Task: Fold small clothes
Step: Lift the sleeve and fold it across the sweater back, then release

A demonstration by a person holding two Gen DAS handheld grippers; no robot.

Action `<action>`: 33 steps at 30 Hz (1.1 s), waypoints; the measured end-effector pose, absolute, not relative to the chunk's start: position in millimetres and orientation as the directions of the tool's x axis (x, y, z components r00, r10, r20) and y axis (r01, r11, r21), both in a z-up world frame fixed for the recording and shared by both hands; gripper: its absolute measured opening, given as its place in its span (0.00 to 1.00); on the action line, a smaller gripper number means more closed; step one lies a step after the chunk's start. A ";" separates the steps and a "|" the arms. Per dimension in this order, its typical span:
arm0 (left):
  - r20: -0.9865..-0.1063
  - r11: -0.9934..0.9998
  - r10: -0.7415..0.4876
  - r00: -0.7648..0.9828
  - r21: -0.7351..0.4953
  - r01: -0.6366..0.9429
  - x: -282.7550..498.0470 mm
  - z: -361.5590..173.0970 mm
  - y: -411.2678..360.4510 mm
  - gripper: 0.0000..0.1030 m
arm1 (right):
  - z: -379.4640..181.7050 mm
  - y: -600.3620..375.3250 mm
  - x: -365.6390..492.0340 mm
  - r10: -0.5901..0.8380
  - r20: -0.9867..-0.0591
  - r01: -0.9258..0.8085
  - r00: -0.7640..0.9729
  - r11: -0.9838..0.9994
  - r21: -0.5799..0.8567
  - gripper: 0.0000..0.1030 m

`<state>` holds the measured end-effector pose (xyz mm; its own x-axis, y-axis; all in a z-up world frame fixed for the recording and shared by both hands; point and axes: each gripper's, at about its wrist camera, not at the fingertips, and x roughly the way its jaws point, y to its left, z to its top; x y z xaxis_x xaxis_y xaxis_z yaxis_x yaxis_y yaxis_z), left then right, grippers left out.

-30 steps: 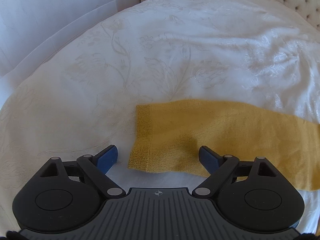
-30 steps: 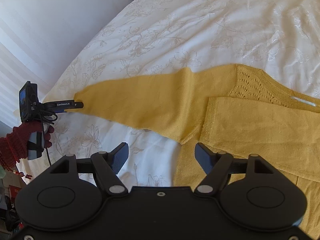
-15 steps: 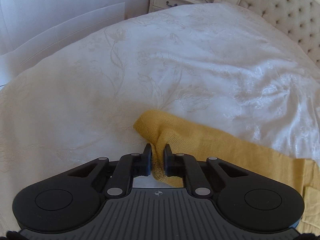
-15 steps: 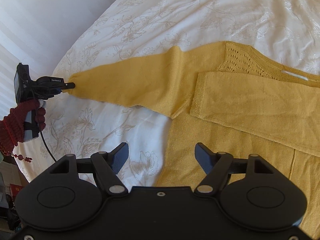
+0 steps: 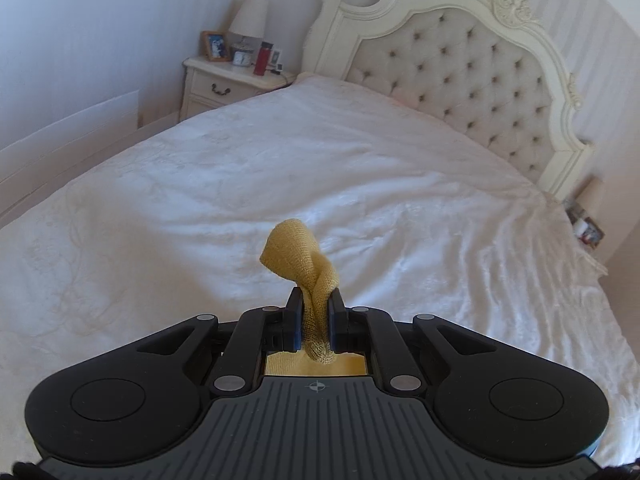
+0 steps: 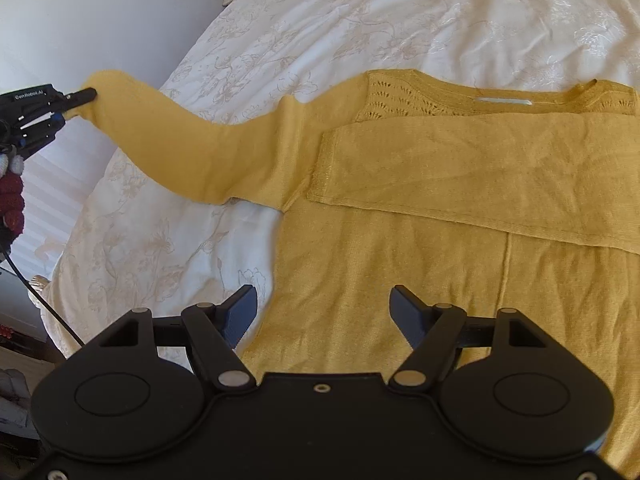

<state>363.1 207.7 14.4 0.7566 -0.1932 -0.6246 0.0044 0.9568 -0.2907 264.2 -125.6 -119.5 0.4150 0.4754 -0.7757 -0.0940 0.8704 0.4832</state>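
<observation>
A yellow knit sweater [image 6: 420, 264] lies flat on the white bedspread [image 6: 320, 20]. One sleeve [image 6: 480, 176] is folded across its chest. My left gripper [image 5: 314, 320] is shut on the cuff [image 5: 298, 256] of the other sleeve and holds it up off the bed. In the right wrist view that gripper [image 6: 86, 96] shows at the far left, with the lifted sleeve [image 6: 180, 148] stretched from it to the shoulder. My right gripper [image 6: 324, 312] is open and empty, hovering over the sweater's lower left edge.
The bed has a tufted cream headboard [image 5: 460, 64] at the far end. A nightstand [image 5: 228, 80] with a lamp, a picture frame and a red bottle stands at the back left. The bed's left edge [image 6: 80, 240] drops off near the lifted sleeve.
My left gripper closed on the sleeve cuff, then lifted it off the bed and tilted upward. The right gripper moved slightly closer over the sweater and stayed open.
</observation>
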 end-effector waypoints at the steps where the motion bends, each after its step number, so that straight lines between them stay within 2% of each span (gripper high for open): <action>1: -0.613 0.956 -0.215 0.760 -0.292 0.035 363.9 19.4 187.6 0.11 | -118.3 -134.4 260.5 0.476 -0.771 -0.089 0.422 0.869 0.487 0.73; 6: -0.581 0.938 -0.321 0.748 -0.302 0.168 363.1 25.3 97.8 0.11 | -118.2 -182.1 243.9 0.463 -0.759 -0.033 0.457 0.862 0.506 0.73; 10: -0.594 0.908 -0.409 0.693 -0.341 0.243 364.4 -1.3 24.9 0.11 | -119.7 -216.0 231.9 0.442 -0.757 0.014 0.480 0.859 0.511 0.73; 16: -0.643 0.884 -0.467 0.607 -0.353 0.306 361.2 -50.1 -71.3 0.11 | -124.7 -259.3 216.5 0.406 -0.766 0.078 0.499 0.859 0.506 0.73; 19: -0.671 0.874 -0.485 0.561 -0.353 0.333 360.3 -70.0 -104.1 0.16 | -128.3 -270.1 211.9 0.391 -0.774 0.100 0.498 0.860 0.500 0.73; 21: -0.693 0.868 -0.492 0.527 -0.345 0.357 353.9 -76.9 -118.3 0.25 | -131.1 -275.8 210.4 0.385 -0.778 0.110 0.496 0.861 0.497 0.73; 25: -0.698 0.857 -0.498 0.514 -0.306 0.415 341.1 -78.7 -131.8 0.33 | -132.0 -282.0 208.2 0.369 -0.784 0.121 0.499 0.866 0.485 0.73; 29: -0.699 0.858 -0.488 0.524 -0.272 0.436 324.8 -75.0 -111.0 0.41 | -132.7 -287.2 213.4 0.348 -0.786 0.144 0.511 0.867 0.478 0.73; 33: -0.753 0.899 -0.399 0.523 -0.208 0.386 320.8 -91.2 -72.8 0.42 | -130.2 -291.4 228.9 0.316 -0.784 0.153 0.534 0.876 0.458 0.73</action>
<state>320.8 -72.8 -91.2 0.5228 -0.3989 -0.7533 0.3860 0.8987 -0.2081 228.9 -291.4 -130.2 0.5336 0.3164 -0.7843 0.1531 0.8759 0.4575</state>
